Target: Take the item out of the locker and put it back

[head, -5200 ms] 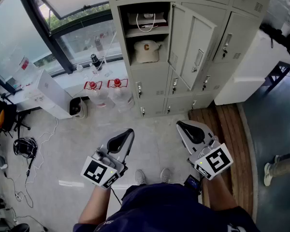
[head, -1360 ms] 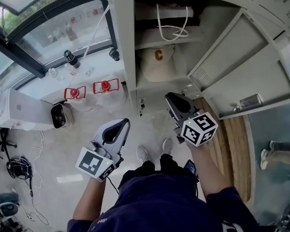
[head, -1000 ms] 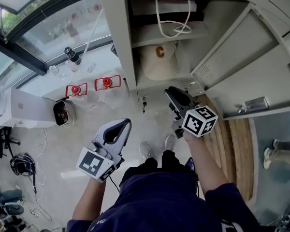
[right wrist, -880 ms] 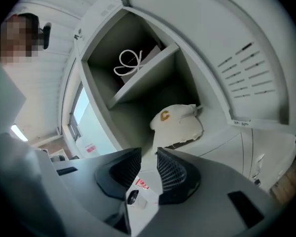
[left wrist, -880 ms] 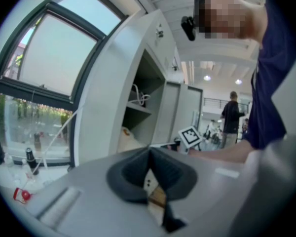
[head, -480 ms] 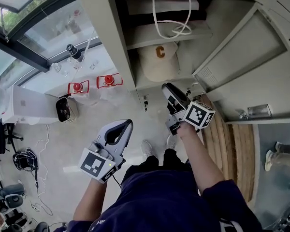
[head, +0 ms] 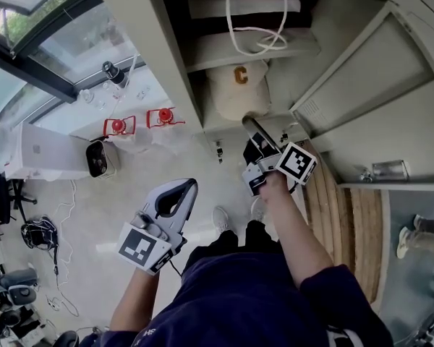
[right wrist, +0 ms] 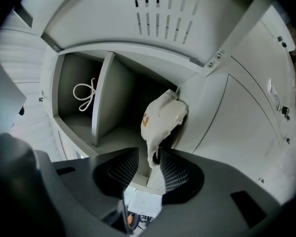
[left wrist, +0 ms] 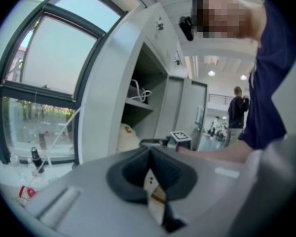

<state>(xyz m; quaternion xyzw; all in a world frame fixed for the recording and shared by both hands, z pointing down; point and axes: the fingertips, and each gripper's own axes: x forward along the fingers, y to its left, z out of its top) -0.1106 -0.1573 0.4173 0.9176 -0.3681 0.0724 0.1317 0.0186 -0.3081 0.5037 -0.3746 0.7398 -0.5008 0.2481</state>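
Observation:
A cream cap [head: 235, 92] with a brown "C" sits in the lower compartment of the open grey locker [head: 170, 63]. My right gripper [head: 252, 126] is turned on its side and reaches up to the compartment's front edge, just below the cap. In the right gripper view the cap [right wrist: 163, 113] hangs its brim down between the jaws of the right gripper [right wrist: 151, 158]. The jaws are opening, with a gap on both sides of the brim. My left gripper [head: 187, 187] is held low over the floor, shut and empty, and its own view [left wrist: 149, 154] shows the same.
A white bag with rope handles [head: 254, 7] lies on the upper shelf. The locker door [head: 380, 103] stands open to the right. Two red-capped water jugs [head: 139, 127] and a white box [head: 37, 150] stand at the left. A wooden strip [head: 334, 208] runs along the floor.
The right gripper has risen from the locker's base towards the cap and rolled onto its side. The view has drawn closer to the locker. The left gripper has stayed put.

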